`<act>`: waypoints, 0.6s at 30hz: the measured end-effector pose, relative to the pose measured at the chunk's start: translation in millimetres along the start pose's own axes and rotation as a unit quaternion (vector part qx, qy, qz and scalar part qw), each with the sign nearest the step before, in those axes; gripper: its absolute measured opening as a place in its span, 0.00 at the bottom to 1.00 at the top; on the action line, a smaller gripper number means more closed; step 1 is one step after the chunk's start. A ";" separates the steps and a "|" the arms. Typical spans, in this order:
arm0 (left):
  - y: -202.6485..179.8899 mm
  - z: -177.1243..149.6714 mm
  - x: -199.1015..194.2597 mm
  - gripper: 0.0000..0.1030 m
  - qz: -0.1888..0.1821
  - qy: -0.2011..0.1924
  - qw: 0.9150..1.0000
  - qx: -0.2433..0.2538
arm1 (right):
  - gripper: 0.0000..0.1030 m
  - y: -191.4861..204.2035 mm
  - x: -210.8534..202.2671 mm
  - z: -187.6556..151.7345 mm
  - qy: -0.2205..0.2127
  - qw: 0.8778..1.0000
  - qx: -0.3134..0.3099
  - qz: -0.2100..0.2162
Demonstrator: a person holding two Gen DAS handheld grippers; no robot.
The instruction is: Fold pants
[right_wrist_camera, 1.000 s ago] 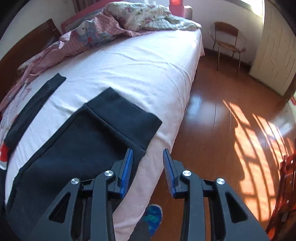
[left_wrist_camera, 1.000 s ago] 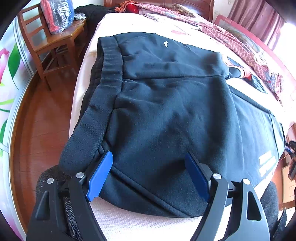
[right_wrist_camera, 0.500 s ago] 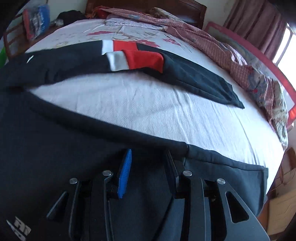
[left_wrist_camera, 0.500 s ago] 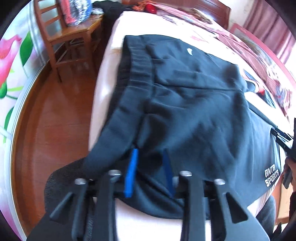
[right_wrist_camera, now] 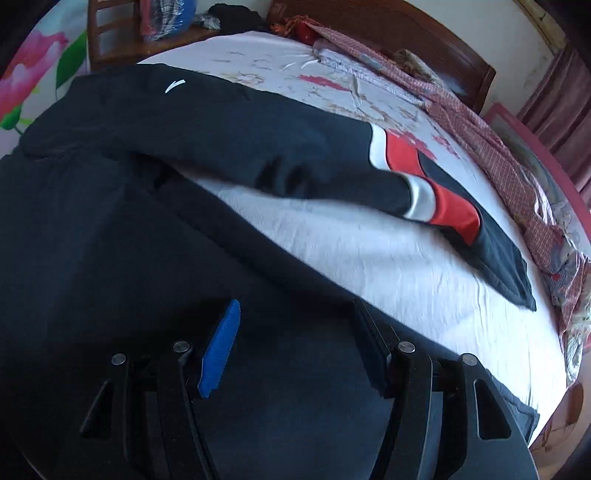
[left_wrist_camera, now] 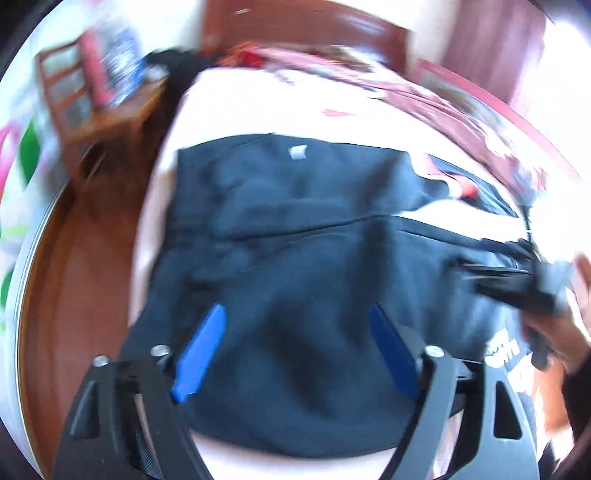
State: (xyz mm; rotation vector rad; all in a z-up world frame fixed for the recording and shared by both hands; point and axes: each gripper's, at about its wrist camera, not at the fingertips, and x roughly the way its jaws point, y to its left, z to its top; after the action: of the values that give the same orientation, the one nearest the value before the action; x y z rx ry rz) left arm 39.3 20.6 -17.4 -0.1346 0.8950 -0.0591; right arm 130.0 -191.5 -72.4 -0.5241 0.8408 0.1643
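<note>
Right wrist — pants, quilt (rumpled), chair

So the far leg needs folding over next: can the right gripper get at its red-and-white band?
Probably yes: the right gripper is open, and only bare sheet lies before the band.

Home bedroom: bed, wooden headboard, chair, curtains.

White sheet lies bare between my dark pants and a red-banded garment; rumpled pink bedding crowds the bed's far edge
</note>
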 end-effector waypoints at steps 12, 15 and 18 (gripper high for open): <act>23.7 -12.4 66.6 0.82 0.044 0.064 0.997 0.027 | 0.73 -42.5 -14.2 18.4 -0.014 0.991 0.134 0.009; 26.2 -12.4 66.4 0.82 0.038 0.065 0.996 0.036 | 0.73 -95.0 -53.5 -29.3 -0.012 0.978 0.198 -0.065; 28.2 -13.1 60.7 0.82 0.029 0.071 0.997 0.032 | 0.73 -175.9 -67.0 -98.5 0.047 0.945 0.276 -0.171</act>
State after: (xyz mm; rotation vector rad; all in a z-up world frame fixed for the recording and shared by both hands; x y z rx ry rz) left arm 66.9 40.8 -76.4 -0.0444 1.0374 -0.0444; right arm 79.8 -388.3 -10.2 -0.1410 0.8315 -0.4120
